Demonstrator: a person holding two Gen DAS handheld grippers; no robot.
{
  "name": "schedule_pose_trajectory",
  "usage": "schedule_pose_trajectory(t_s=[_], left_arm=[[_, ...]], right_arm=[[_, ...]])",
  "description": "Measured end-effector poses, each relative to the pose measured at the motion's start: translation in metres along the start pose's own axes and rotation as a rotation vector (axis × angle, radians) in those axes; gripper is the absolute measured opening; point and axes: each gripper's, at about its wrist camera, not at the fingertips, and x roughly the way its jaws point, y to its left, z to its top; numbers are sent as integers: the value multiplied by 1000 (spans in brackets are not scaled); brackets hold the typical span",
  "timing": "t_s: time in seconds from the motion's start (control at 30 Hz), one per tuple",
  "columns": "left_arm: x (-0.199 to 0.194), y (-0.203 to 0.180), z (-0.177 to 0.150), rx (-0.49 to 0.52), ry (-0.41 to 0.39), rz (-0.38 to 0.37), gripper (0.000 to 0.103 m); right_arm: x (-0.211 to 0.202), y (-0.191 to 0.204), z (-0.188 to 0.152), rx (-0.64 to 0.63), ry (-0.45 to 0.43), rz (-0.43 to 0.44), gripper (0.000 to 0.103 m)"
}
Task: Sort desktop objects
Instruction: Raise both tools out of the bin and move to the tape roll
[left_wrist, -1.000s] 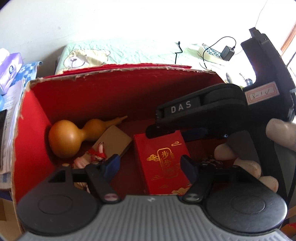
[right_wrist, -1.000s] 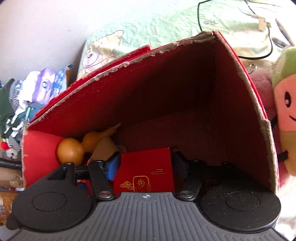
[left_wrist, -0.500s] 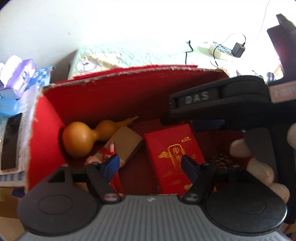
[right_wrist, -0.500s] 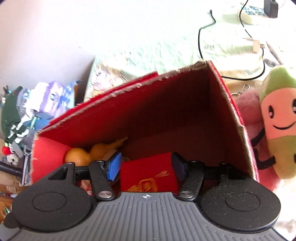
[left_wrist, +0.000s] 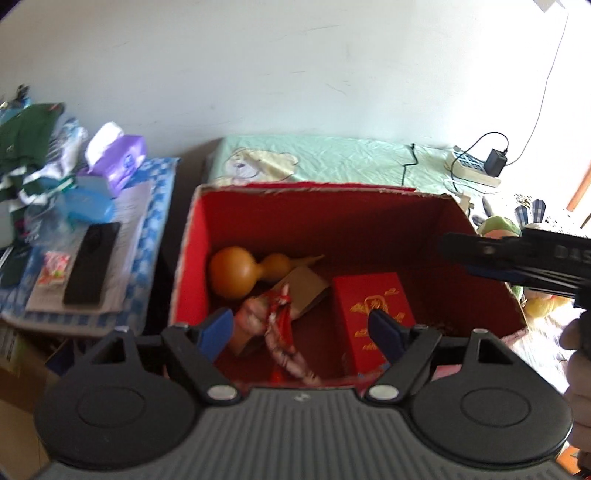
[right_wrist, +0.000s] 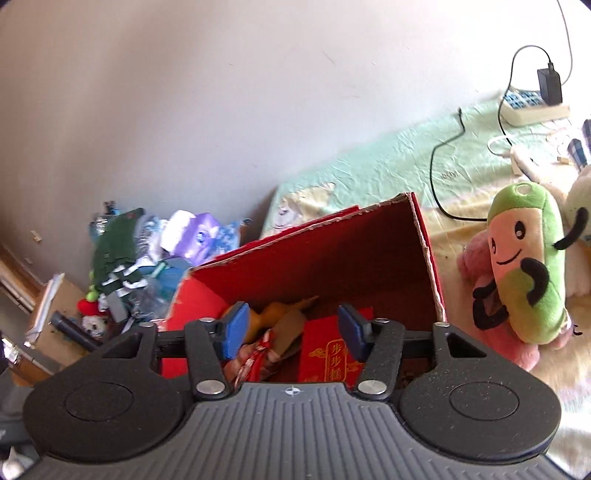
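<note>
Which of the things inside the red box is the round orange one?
The gourd, lying at the left end of the red box; the red packet beside it is flat and rectangular.

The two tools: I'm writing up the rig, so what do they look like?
Both tools match. The left tool and right tool each have blue pads on black fingers, silver pivot screws, two round black discs and a ribbed grey body. Seen from the left wrist, the right one is black with white "DAS" lettering.
</note>
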Motion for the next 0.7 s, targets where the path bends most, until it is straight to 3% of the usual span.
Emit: schedule_pose_trajectory(t_s=[0.27, 0.5, 0.7], left_arm=[[-35, 14, -37, -70, 4, 81, 78], [-17, 17, -72, -112, 146, 116, 58], [-1, 16, -83, -132, 215, 130, 57]], right_arm=[[-26, 19, -31, -156, 16, 95, 45], [-15, 32, -66, -288, 146, 136, 45], [8, 38, -87, -270, 246, 104, 45]])
